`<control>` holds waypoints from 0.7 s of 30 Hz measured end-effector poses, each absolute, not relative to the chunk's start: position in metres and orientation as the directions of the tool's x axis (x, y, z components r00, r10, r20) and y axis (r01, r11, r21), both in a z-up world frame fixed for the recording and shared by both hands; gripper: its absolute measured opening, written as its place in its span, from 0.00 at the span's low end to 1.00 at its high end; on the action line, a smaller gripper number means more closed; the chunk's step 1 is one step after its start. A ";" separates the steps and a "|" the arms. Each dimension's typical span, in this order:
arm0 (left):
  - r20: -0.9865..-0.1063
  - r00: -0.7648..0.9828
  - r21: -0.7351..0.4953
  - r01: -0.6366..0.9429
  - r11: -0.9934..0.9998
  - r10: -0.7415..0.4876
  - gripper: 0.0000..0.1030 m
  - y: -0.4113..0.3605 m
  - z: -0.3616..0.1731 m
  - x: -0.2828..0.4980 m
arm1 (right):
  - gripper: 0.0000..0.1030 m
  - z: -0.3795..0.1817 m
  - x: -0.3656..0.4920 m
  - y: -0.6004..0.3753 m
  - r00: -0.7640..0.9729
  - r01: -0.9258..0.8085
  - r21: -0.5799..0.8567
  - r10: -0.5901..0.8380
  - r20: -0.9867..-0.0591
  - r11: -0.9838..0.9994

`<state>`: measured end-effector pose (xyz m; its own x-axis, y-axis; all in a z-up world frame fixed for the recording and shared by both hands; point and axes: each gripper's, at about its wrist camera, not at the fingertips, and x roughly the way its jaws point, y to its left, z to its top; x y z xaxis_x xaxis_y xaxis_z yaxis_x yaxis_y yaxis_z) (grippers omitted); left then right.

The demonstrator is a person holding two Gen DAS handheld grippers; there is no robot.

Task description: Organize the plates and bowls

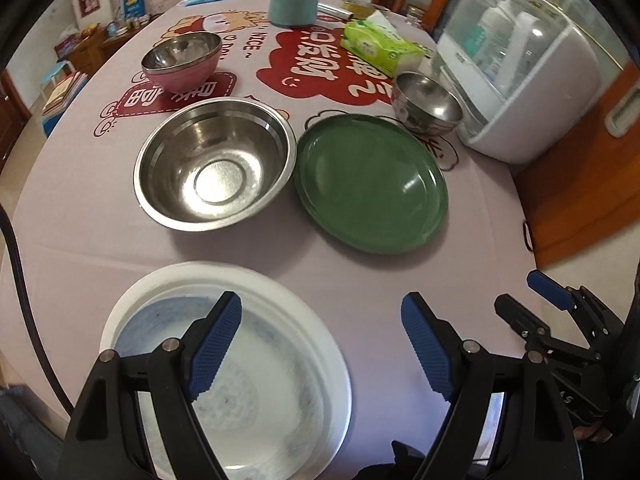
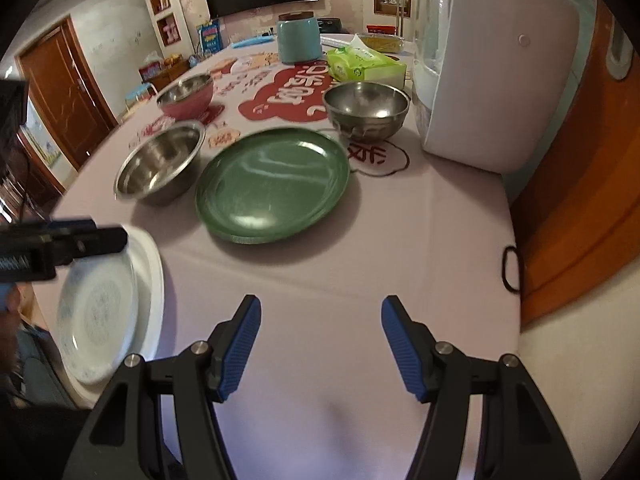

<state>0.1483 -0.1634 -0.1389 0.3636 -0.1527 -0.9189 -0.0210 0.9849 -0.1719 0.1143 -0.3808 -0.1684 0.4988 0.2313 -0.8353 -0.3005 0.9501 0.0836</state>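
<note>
Both grippers hang spread and empty: the left gripper (image 1: 322, 344) over the white plate (image 1: 256, 380) at the table's near edge, the right gripper (image 2: 321, 344) over bare tablecloth (image 2: 360, 240). Beyond sit the large steel bowl (image 1: 214, 162) and green plate (image 1: 370, 182), side by side. Farther back stand 2 smaller bowls, the pink bowl (image 1: 182, 60) and the small steel bowl (image 1: 426, 102).

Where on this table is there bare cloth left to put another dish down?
Bare cloth lies between the green plate and the near table edge, right of the white plate. Farther back it is crowded: steel bowls, pink bowl, tissue pack.
</note>
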 end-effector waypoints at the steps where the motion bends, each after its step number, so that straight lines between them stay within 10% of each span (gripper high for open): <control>1: -0.919 0.364 -0.173 -0.031 0.984 -0.150 0.79 -0.165 -0.140 0.153 | 0.61 -0.168 0.122 -0.384 0.497 -0.296 0.107 0.249 -0.831 0.949; 21: -0.928 0.338 -0.229 -0.178 0.957 -0.159 0.79 -0.183 -0.181 0.211 | 0.61 -0.196 0.209 -0.387 0.450 -0.357 0.358 0.495 -0.744 0.863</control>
